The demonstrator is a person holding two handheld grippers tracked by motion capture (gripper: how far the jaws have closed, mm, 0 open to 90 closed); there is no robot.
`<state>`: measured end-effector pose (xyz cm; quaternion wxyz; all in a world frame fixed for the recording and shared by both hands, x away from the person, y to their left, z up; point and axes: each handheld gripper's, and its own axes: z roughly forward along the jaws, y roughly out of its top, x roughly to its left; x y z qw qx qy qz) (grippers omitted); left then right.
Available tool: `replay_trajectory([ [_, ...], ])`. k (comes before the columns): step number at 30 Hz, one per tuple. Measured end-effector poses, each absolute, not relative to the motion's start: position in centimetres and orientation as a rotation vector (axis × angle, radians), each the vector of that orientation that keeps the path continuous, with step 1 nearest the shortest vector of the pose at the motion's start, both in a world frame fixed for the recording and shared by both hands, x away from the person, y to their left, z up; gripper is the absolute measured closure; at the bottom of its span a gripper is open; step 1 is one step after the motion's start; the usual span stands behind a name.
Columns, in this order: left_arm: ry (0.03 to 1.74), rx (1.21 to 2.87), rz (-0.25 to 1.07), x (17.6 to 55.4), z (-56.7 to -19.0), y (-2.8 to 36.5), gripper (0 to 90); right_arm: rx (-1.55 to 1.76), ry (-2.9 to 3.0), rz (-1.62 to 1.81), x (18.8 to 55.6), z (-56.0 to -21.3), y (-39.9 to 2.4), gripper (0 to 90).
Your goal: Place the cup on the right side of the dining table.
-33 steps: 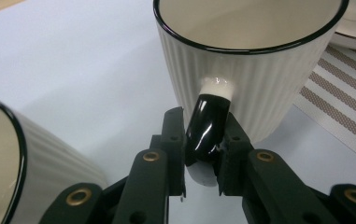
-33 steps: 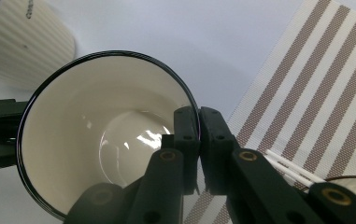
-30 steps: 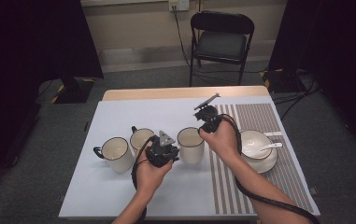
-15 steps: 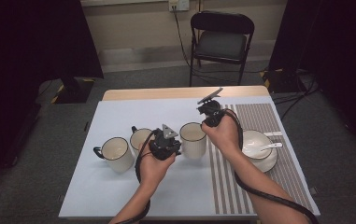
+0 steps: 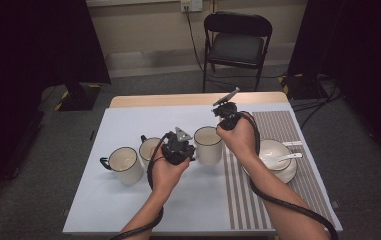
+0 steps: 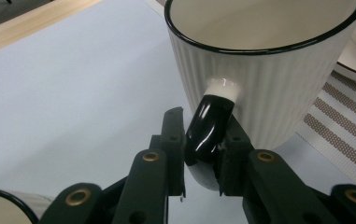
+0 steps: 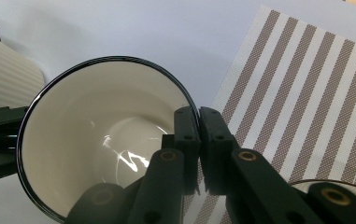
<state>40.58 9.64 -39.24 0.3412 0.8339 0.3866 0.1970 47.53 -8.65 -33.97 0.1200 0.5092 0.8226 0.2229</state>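
1. While the white ribbed ceramic mug with a black rim (image 5: 208,144) stands on the pale blue tabletop (image 5: 128,120), just left of the brown-striped placemat (image 5: 278,131), it is gripped by both tools.
2. Its glossy black handle (image 6: 208,128) is pinched between the closed jaws of the left gripper (image 6: 202,154).
3. Its rim wall is clamped by the right gripper (image 7: 199,140), one jaw inside, one outside.
4. Compared with a second earlier, the left gripper has been shifted slightly up the table towards the mug; the mug itself is unmoved.
5. A two-handed lift or a shift onto the placemat is judged imminent.
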Motion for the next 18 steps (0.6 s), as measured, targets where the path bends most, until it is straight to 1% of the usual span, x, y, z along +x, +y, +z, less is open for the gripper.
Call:
replay_trajectory([
  [10, 1.005, 2.165, 0.524, 41.3, -38.8, 9.3, 76.2, 1.494, 2.387, 0.647, 48.2, -33.4, -8.8, 86.6],
  [18, 1.005, 2.175, 0.536, 41.8, -38.7, 9.1, 76.1, 1.521, 2.381, 0.669, 48.6, -33.6, -9.2, 86.6],
])
